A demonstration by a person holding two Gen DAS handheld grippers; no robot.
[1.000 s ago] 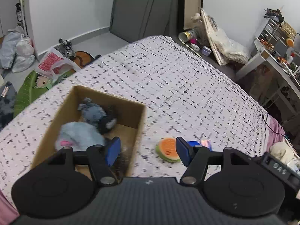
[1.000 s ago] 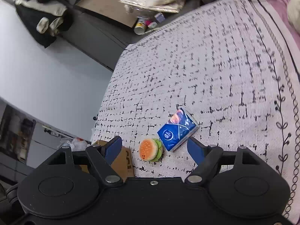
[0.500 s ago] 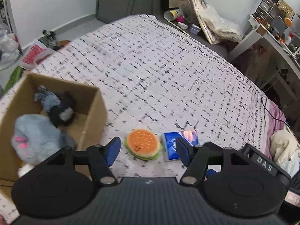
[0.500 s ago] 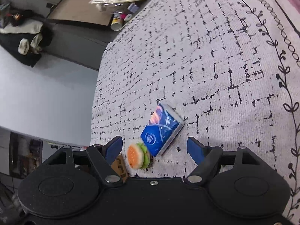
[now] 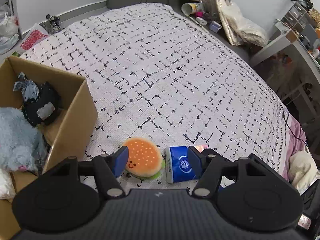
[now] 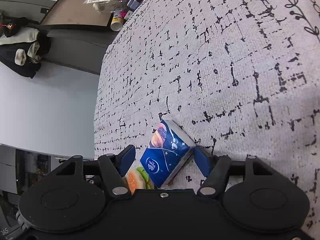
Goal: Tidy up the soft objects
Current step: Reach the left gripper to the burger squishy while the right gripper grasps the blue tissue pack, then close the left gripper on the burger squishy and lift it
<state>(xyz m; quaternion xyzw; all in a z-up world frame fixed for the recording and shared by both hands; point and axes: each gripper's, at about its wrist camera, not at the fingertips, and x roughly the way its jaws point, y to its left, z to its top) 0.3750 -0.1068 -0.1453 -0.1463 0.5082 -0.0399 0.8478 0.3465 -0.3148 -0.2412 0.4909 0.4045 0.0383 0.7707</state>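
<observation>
"Vinda" on blue tissue pack (image 5: 181, 165)

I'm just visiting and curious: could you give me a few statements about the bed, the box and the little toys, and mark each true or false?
1. The burger toy lies on the bed cover. True.
2. The cardboard box is empty. False: plush toys lie inside.
3. The tissue pack is blue. True.
4. The tissue pack sits in the box. False: it lies beside the burger toy.
5. The burger toy is between the left gripper fingers. True.

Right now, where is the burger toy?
In the left wrist view the burger toy lies on the bedspread, low centre, between the cardboard box on its left and the blue tissue pack on its right.
</observation>
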